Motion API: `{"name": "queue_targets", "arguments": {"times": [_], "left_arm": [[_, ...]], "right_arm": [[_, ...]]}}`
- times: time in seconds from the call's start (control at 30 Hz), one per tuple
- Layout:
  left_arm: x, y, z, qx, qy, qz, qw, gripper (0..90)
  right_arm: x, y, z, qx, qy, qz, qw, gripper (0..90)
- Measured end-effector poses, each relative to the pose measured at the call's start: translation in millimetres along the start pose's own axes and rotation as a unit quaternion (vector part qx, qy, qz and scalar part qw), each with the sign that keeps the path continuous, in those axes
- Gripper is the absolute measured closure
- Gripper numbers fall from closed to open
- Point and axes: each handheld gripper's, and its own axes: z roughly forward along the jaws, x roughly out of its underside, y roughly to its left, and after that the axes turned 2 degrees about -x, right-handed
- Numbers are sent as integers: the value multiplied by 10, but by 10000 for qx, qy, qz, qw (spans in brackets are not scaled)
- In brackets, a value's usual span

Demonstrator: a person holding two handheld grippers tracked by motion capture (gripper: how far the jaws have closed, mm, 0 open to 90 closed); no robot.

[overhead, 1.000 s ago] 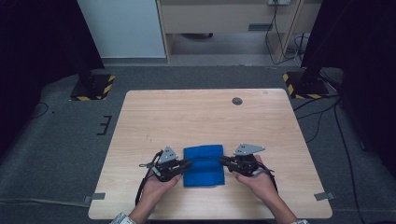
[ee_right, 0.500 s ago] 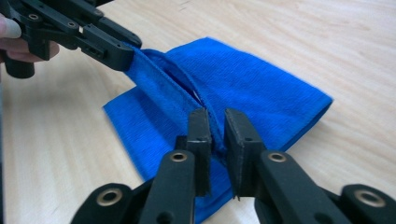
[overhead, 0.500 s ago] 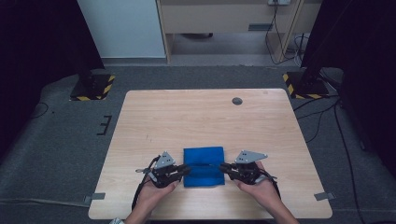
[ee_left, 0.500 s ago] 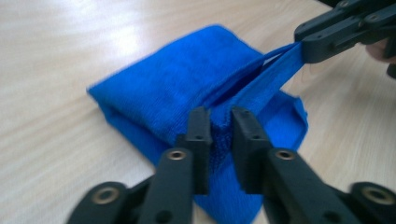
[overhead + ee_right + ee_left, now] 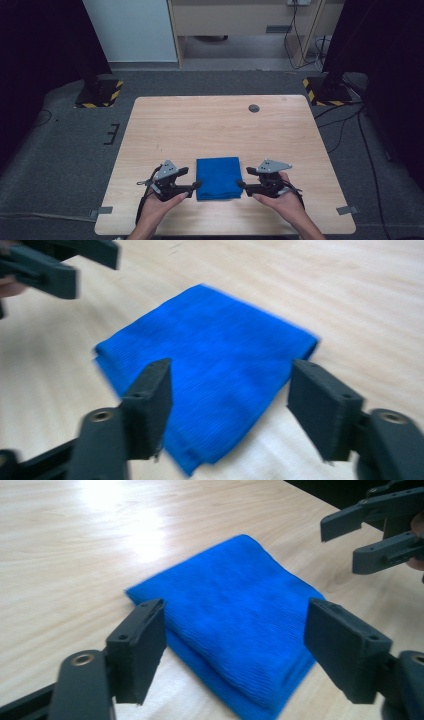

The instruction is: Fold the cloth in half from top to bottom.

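Fingers of our left gripper (image 5: 194, 186) stand wide apart and hold nothing; they have just been opening, and the folded blue cloth (image 5: 218, 177) lies flat on the worktop (image 5: 210, 125) just beyond their tips, free of them. In the left gripper view, the cloth (image 5: 235, 615) shows between the two dark pads but farther off, not pressed by them. Our right gripper (image 5: 242, 184) is on the other side of the cloth, its fingers also spread and empty, just opened too. In the right gripper view the cloth (image 5: 210, 365) again lies past the tips, with the left gripper (image 5: 50, 262) far beyond it.
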Motion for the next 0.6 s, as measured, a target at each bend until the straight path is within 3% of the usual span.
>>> {"name": "queue_targets", "arguments": {"times": [0.17, 0.33, 0.6], "left_arm": [[-72, 116, -41, -217, 41, 33, 9997, 147], [-45, 292, -94, -375, 169, -47, 9991, 113], [47, 640, -181, -677, 371, -254, 9967, 93]], "right_arm": [[-130, -159, -16, 441, -149, 160, 9988, 174], [-178, -312, -116, 739, -279, 270, 9965, 125], [5, -612, -237, 996, -130, 476, 9938, 103]]}}
